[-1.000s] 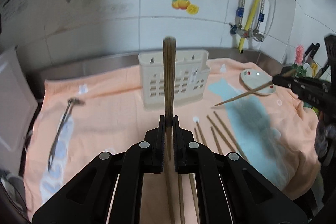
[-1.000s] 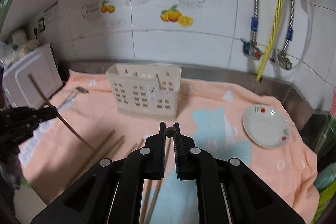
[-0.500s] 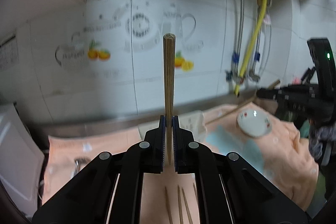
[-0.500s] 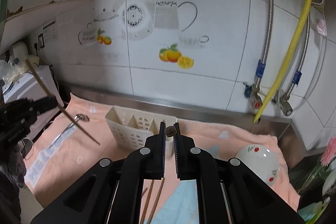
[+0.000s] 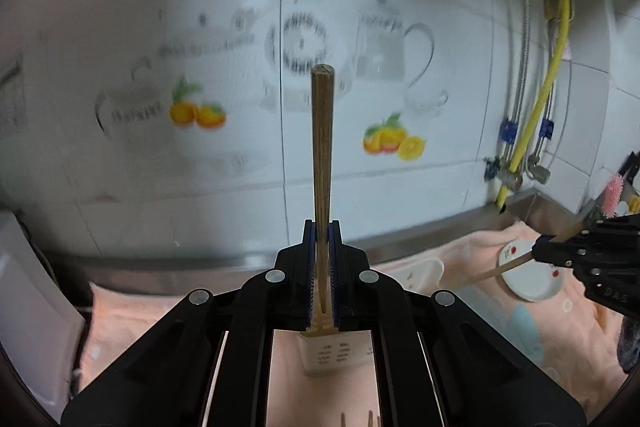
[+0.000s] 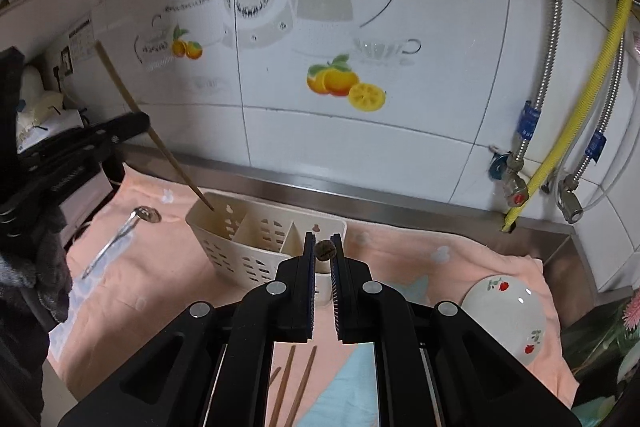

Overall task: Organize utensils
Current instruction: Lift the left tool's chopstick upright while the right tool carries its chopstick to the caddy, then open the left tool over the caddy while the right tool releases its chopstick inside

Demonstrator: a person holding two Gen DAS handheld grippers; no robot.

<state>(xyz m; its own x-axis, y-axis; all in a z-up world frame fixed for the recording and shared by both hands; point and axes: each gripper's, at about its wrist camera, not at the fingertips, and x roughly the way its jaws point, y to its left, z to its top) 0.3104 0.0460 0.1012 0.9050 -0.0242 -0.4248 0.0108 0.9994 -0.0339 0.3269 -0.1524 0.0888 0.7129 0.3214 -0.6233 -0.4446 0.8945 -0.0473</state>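
My left gripper [image 5: 322,227] is shut on a wooden chopstick [image 5: 322,147] that stands upright. In the right wrist view that chopstick [image 6: 154,137] slants down from the left gripper [image 6: 136,121], its tip just inside the left compartment of the cream utensil caddy [image 6: 256,247]. The caddy [image 5: 340,347] also shows below my left fingers. My right gripper [image 6: 324,251] is shut on another chopstick [image 6: 325,250], seen end-on just in front of the caddy. In the left wrist view the right gripper [image 5: 544,251] holds its chopstick [image 5: 504,269] pointing left.
Loose chopsticks [image 6: 292,383] lie on the peach towel [image 6: 168,267] below my right gripper. A metal spoon [image 6: 120,235] lies left of the caddy. A white dish [image 6: 504,311] sits at the right. Tiled wall and pipes [image 6: 560,115] stand behind.
Both grippers have carried their chopsticks up and in to the caddy. The left chopstick's tip now reaches into the left compartment.
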